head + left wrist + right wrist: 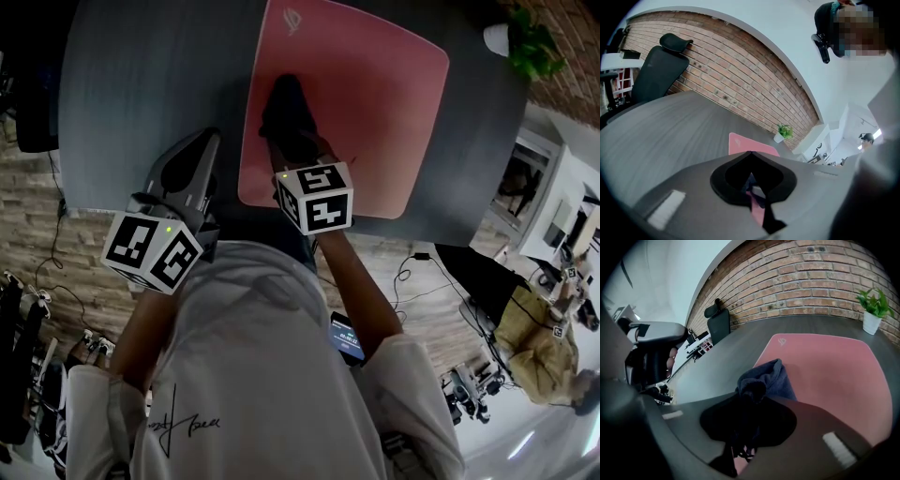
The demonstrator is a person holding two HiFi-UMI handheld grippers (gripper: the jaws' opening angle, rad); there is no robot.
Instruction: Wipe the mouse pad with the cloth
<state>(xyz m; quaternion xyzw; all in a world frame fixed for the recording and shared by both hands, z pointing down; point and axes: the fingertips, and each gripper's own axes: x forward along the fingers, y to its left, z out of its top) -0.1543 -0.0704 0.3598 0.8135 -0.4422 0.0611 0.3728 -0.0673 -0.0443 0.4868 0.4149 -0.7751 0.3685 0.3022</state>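
Note:
A pink mouse pad [375, 103] lies on the dark grey table [150, 84], reaching to its near edge. A dark blue cloth [286, 108] sits bunched on the pad's left part. My right gripper [295, 150] is shut on the cloth's near end and holds it down on the pad. In the right gripper view the cloth [768, 378] bulges out ahead of the jaws over the pad [834, 376]. My left gripper [204, 145] rests at the table's near edge, just left of the pad, its fingers together and holding nothing. The pad [743, 143] shows ahead of it.
A small potted plant [520, 37] stands at the table's far right corner. A black office chair [658, 70] stands beyond the table by the brick wall. Cables lie on the floor near the table's front edge, and a seated person [534, 328] is at the right.

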